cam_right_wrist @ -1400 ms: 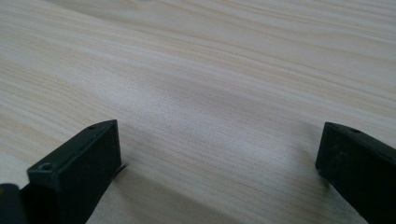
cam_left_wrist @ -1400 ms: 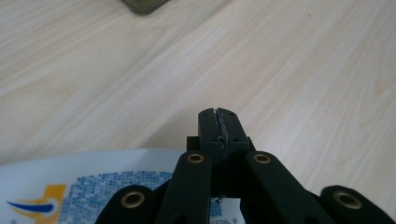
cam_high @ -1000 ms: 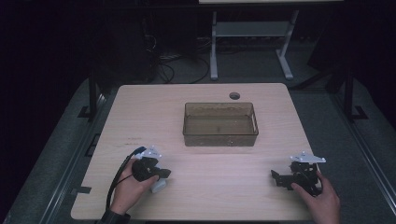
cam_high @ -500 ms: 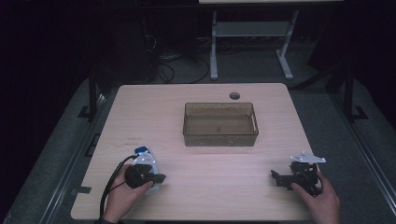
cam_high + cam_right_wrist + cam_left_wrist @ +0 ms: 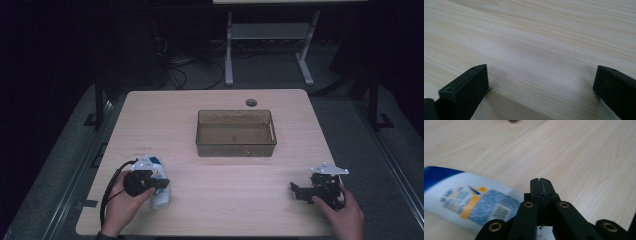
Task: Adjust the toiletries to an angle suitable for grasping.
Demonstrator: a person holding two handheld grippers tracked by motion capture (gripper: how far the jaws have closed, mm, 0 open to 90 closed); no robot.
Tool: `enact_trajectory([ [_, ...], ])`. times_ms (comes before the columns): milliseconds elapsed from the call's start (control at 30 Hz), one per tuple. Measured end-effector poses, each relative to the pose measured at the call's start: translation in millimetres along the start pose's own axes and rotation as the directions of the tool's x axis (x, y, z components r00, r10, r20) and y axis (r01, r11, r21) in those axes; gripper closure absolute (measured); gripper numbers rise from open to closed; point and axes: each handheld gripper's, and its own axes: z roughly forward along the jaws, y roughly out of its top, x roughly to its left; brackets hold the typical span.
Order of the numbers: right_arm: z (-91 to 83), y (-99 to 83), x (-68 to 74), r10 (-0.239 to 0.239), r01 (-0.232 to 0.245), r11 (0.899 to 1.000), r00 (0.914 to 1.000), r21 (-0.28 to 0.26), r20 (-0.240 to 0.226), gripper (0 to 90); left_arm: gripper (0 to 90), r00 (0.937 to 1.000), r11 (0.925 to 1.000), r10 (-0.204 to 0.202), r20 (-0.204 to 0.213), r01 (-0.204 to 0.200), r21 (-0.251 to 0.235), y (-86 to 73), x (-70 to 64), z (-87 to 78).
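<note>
A white tube with a blue end [image 5: 160, 199] lies on the wooden table [image 5: 225, 200] near its front left. In the left gripper view the tube [image 5: 471, 202] shows a blue and orange label and runs under the gripper's arms. My left gripper [image 5: 163, 183] rests over it, its jaws pressed together [image 5: 541, 182] past the tube's side, with nothing seen between the tips. My right gripper [image 5: 299, 191] sits at the front right, held by a hand, jaws wide apart [image 5: 541, 85] over bare wood.
A clear brownish bin [image 5: 235, 113] stands empty at the table's middle. A round cable hole [image 5: 251, 102] lies behind it. A black cable [image 5: 107, 192] loops from the left gripper. A white desk frame [image 5: 229, 55] stands on the floor beyond.
The left hand and gripper have shifted a little to the left over the tube. The right gripper has stayed put.
</note>
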Motion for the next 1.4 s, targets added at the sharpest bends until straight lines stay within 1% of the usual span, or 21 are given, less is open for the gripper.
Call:
enact_trajectory([
  [67,0.0,0.0,0.0,0.000,0.000,1.000,1.0000,0.000,0.000,0.0,90.0,0.9999,1.0000,-0.004,-0.017,0.004,-0.007,1.8,4.9,-3.3],
  [133,0.0,0.0,0.0,0.000,0.000,1.000,1.0000,0.000,0.000,0.0,90.0,0.9991,0.9997,-0.019,-0.038,0.019,-0.015,3.2,12.0,-7.2],
  [167,0.0,0.0,0.0,0.000,0.000,1.000,1.0000,0.001,0.000,0.0,90.0,0.9989,0.9996,-0.024,-0.041,0.023,-0.017,3.3,13.3,-7.8],
  [267,0.0,0.0,0.0,0.000,0.000,1.000,1.0000,0.001,0.000,0.0,90.0,0.9973,0.9992,-0.034,-0.065,0.033,-0.021,4.9,23.4,-11.7],
  [333,0.0,0.0,0.0,0.000,0.000,1.000,1.0000,0.000,0.000,0.0,90.0,0.9961,0.9985,-0.049,-0.074,0.048,-0.027,6.7,29.4,-12.9],
  [367,0.0,0.0,0.0,0.000,0.000,1.000,1.0000,0.000,0.000,0.0,90.0,0.9949,0.9977,-0.063,-0.079,0.061,-0.028,8.2,33.9,-13.2],
  [467,0.0,0.0,0.0,0.001,-0.001,1.000,1.0000,0.000,0.000,0.0,90.0,0.9919,0.9965,-0.080,-0.099,0.077,-0.034,13.0,44.3,-13.5],
  [567,0.0,0.0,0.0,0.000,0.000,1.000,1.0000,0.000,0.000,0.0,90.0,0.9899,0.9964,-0.080,-0.117,0.076,-0.036,15.7,53.8,-12.4],
  [667,0.0,0.0,0.0,0.000,0.000,1.000,1.0000,0.000,0.000,0.0,90.0,0.9867,0.9946,-0.097,-0.131,0.091,-0.050,16.5,62.2,-11.1],
  [733,0.0,0.0,-0.1,-0.001,0.001,1.000,1.0000,0.000,0.000,0.0,90.0,0.9850,0.9953,-0.092,-0.146,0.086,-0.044,17.1,67.5,-10.9],
  [767,0.0,0.0,0.0,0.001,-0.001,1.000,1.0000,0.000,0.000,0.0,90.0,0.9824,0.9948,-0.097,-0.160,0.091,-0.044,17.1,69.1,-11.5],
  [833,0.0,0.0,0.0,0.000,0.000,1.000,1.0000,0.000,0.000,0.0,90.0,0.9792,0.9941,-0.105,-0.173,0.098,-0.047,16.1,72.4,-14.2],
  [900,0.0,0.0,0.0,-0.001,0.001,1.000,1.0000,0.000,0.000,0.0,90.0,0.9734,0.9927,-0.118,-0.197,0.110,-0.050,12.7,75.8,-18.0],
  [1067,0.0,0.0,0.0,-0.001,0.001,1.000,1.0000,0.000,0.000,0.0,90.0,0.9630,0.9890,-0.148,-0.225,0.142,-0.040,1.4,86.0,-21.2],
  [1100,0.0,0.0,0.0,-0.001,0.001,1.000,1.0000,0.000,0.000,0.0,90.0,0.9617,0.9886,-0.151,-0.229,0.145,-0.039,0.0,87.3,-20.4],
  [1133,0.0,0.0,0.0,-0.001,0.001,1.000,1.0000,0.000,0.000,0.0,90.0,0.9616,0.9884,-0.152,-0.229,0.150,-0.026,-1.9,89.3,-18.8],
  [1167,0.0,0.0,0.0,-0.001,0.001,1.000,1.0000,0.000,0.000,0.0,90.0,0.9601,0.9885,-0.150,-0.236,0.151,-0.015,-2.9,90.0,-16.5],
  [1233,0.0,0.1,0.0,-0.001,0.001,1.000,1.0000,0.000,0.000,0.0,90.0,0.9605,0.9877,-0.154,-0.232,0.156,-0.007,-4.9,91.2,-12.2],
  [1300,0.0,0.1,0.0,-0.001,0.001,1.000,1.0000,0.000,0.000,0.0,90.0,0.9589,0.9872,-0.153,-0.239,0.160,0.007,-6.1,91.7,-7.7],
  [1333,0.0,0.0,0.0,-0.001,0.001,1.000,1.0000,0.000,0.000,0.0,90.0,0.9591,0.9871,-0.151,-0.240,0.160,0.016,-6.8,92.5,-5.4],
  [1400,0.0,0.0,0.0,-0.001,0.001,1.000,1.0000,0.000,-0.001,0.0,90.0,0.9581,0.9858,-0.156,-0.240,0.166,0.022,-8.0,93.3,-3.0],
])
